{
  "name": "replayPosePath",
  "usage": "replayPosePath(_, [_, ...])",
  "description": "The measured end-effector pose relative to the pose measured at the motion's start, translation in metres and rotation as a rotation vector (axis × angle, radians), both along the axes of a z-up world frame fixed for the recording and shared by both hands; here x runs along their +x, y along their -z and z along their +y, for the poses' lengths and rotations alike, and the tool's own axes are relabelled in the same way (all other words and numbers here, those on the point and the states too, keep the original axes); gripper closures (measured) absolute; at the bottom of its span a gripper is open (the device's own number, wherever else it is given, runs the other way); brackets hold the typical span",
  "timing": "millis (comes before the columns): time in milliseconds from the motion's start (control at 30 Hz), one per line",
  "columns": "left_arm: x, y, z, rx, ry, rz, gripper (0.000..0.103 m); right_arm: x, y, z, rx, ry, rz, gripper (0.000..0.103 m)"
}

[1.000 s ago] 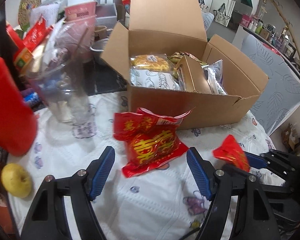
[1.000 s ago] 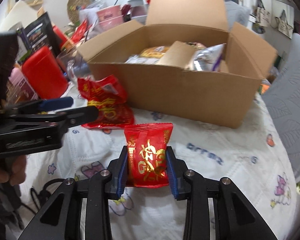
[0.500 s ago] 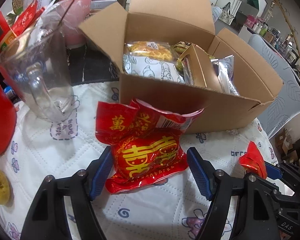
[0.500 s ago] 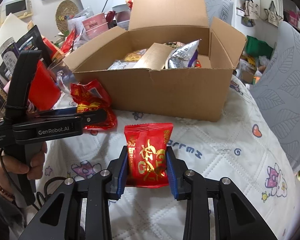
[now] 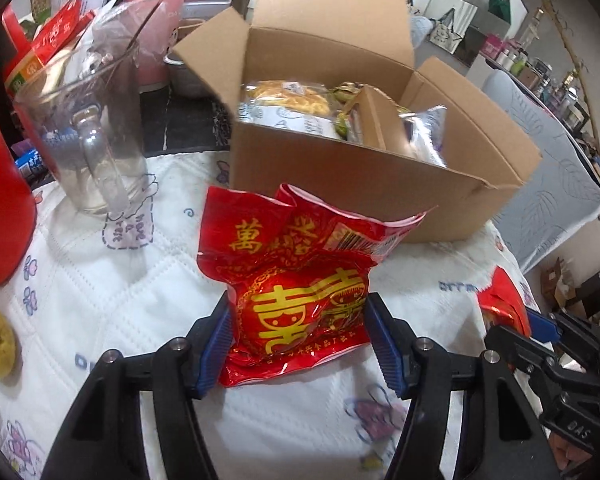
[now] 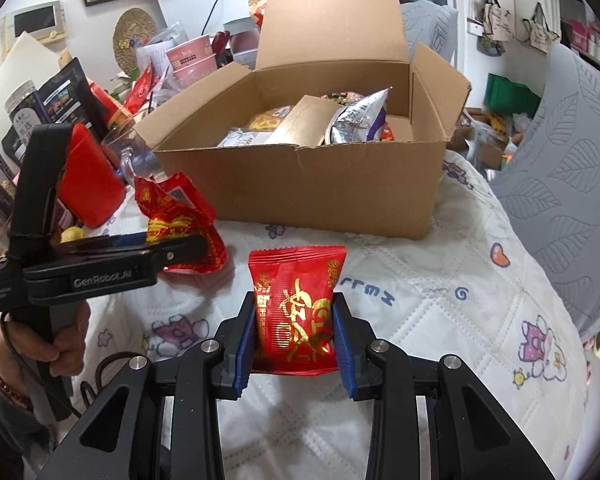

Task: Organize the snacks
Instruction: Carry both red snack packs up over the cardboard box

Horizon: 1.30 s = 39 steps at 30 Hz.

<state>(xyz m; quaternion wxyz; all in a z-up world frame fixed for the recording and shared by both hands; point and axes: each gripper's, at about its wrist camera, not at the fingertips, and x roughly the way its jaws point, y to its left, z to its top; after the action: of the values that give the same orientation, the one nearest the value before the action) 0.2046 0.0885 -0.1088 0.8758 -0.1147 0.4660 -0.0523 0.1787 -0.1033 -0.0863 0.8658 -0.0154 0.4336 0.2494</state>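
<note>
Large red snack packet: on the quilted cloth before the cardboard box, pinched by your left gripper; small red packet: clamped in your right gripper.

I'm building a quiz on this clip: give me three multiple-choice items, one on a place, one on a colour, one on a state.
1. Where is the glass pitcher?
A. in the box
B. on the table left of the cardboard box
C. in the right tongs

2. Colour of the small packet in the right tongs?
A. green
B. silver
C. red

3. The box flaps are:
A. open
B. taped shut
C. folded shut

B: stands beside the box. C: red with gold print. A: snacks visible inside.
</note>
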Motion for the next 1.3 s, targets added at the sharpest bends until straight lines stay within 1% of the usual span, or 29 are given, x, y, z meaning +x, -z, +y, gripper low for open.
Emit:
replayPosePath(567, [-0.074,-0.040,-0.041,0.043,0.069,-0.079,0.040,-0.052,-0.019,-0.026,0.037,0.032,-0.043,0.069])
replayPosePath(933, [-0.121,-0.062,-0.064,0.049,0.100,-0.136,0.040,-0.092,-0.026,-0.041,0.067,0.043,-0.072,0.069])
replayPosePath(1300, [-0.146,-0.093,-0.079,0.069,0.132,-0.213,0.040,-0.119,-0.046,-0.051,0.090,0.040,-0.133,0.069])
